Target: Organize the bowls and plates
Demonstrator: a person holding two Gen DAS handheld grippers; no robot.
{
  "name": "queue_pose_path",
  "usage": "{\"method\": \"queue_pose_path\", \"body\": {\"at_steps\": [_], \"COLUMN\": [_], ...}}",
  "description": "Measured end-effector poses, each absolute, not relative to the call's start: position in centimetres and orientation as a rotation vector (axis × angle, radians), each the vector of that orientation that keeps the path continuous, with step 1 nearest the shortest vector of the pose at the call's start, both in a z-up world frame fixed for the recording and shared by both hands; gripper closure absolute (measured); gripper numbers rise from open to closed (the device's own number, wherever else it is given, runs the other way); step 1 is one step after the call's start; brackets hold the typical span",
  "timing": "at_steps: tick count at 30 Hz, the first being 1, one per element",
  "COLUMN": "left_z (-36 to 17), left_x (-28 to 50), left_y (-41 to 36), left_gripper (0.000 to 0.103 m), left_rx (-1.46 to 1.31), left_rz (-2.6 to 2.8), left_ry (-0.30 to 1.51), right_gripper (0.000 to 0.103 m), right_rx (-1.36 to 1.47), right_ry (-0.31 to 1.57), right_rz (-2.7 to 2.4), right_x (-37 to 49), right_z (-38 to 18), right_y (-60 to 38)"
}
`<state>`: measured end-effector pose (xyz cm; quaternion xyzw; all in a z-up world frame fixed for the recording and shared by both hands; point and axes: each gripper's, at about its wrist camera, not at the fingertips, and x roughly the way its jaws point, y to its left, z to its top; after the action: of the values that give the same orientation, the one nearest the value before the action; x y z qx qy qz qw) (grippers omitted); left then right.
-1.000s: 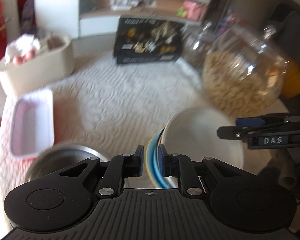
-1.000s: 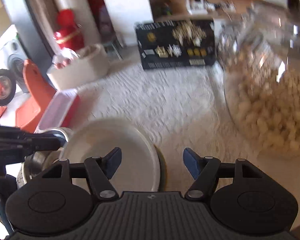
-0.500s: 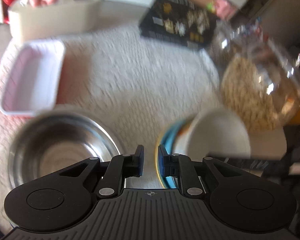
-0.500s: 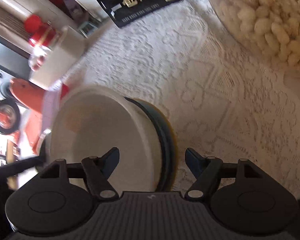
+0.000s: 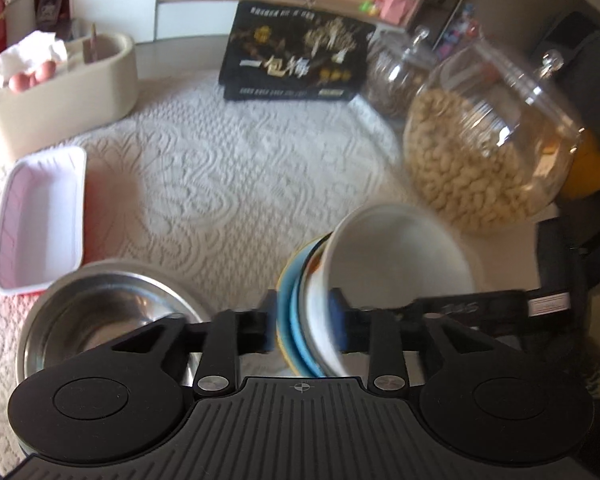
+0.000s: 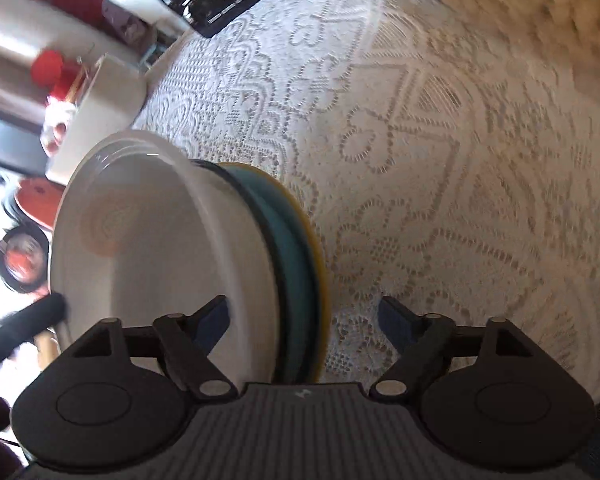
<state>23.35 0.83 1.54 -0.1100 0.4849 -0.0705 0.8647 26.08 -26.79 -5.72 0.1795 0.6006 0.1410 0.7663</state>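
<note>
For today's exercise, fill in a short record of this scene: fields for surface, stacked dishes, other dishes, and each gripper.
surface: white lace tablecloth
stacked dishes: white bowl tilted in a blue plate over a yellow one
other dishes: steel bowl, pink tray
left gripper: jaws opening, straddling the stack's rims
right gripper: jaws opening, astride the stack's edge

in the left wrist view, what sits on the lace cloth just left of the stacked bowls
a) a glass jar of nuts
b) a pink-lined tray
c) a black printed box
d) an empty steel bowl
d: the steel bowl lies empty right beside the stacked bowls; the pink-lined tray is further left, and the jar of nuts and the black box stand beyond.
</note>
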Motion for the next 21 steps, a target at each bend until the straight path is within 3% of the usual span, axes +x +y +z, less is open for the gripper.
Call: {"method": "queue_pose_path", "body": {"at_steps": [8, 14, 16, 18, 21], "left_z": [-2.0, -4.3, -4.7, -5.0, -5.2], "left_x": [25.1, 26.0, 26.3, 26.4, 26.4], "left_y": [1.9, 2.1, 2.1, 2.2, 1.9], "left_gripper": [0.045, 0.046, 0.049, 0.045, 0.052], "left_rx": [-0.326, -0.401, -0.416, -0.446, -0.438], "left_rz": [-0.116, -0.121, -0.122, -0.136, -0.132], "left_ry": [1.126, 1.172, 1.179, 1.18, 1.178], "right_gripper": [0.0, 0.0, 0.0, 0.003, 0.01], "right_rx": [0.461, 0.525, 0.714, 0.883, 0.441], "right_ry": [1.333, 1.371, 1.463, 1.548, 1.41], "right_rz": [0.367, 0.389, 0.558, 0.59, 0.48], "right_x": [26.4, 26.9, 27.7, 28.3, 29.1], "right_z": [-6.2, -6.4, -8.4, -9.9, -5.5], "right_y": [-27.2, -27.6, -28.4, -29.5, -28.3]}}
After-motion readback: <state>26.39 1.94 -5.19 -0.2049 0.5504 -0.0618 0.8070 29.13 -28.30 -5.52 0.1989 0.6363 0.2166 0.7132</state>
